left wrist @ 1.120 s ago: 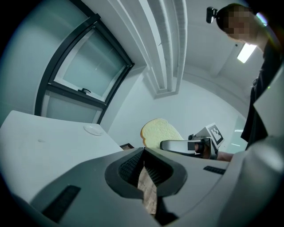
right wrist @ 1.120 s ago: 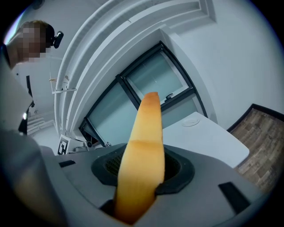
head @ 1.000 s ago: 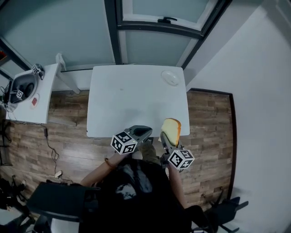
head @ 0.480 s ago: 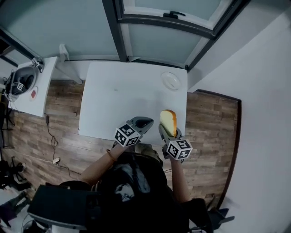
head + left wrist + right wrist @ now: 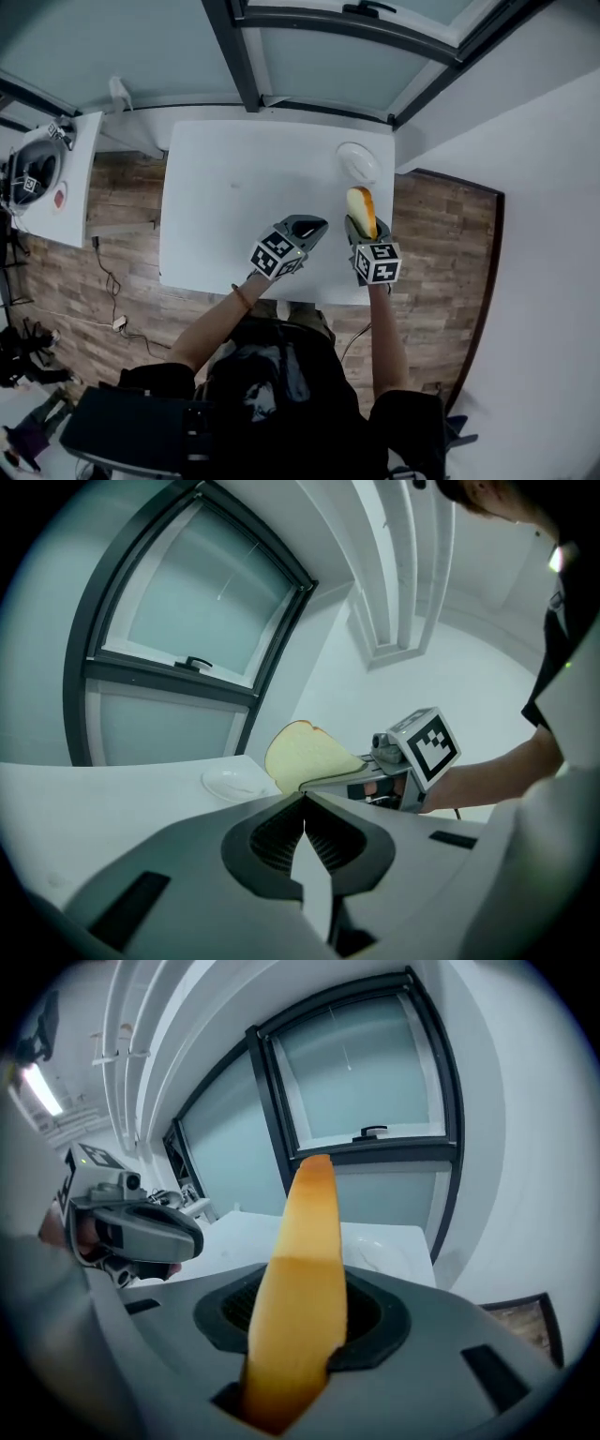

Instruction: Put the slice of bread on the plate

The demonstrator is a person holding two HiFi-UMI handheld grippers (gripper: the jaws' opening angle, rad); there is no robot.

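My right gripper [image 5: 361,225] is shut on a slice of bread [image 5: 361,210] and holds it edge-on above the white table [image 5: 234,216]. In the right gripper view the bread [image 5: 305,1269] stands upright between the jaws, crust toward the camera. A small white plate [image 5: 356,162] lies at the table's far right corner, just beyond the bread; it also shows as the plate [image 5: 228,782] and the plate [image 5: 380,1251]. My left gripper [image 5: 309,228] hovers over the table to the left of the right one, its jaws shut with nothing between them [image 5: 302,799].
A window with a dark frame [image 5: 234,56] stands behind the table. A side table [image 5: 52,183] with a round appliance is at the far left. Wooden floor [image 5: 441,244] runs along the table's right side, bounded by a white wall.
Both grippers have moved forward from the table's near edge to above its surface. The bread has travelled toward the plate and turned more edge-on.
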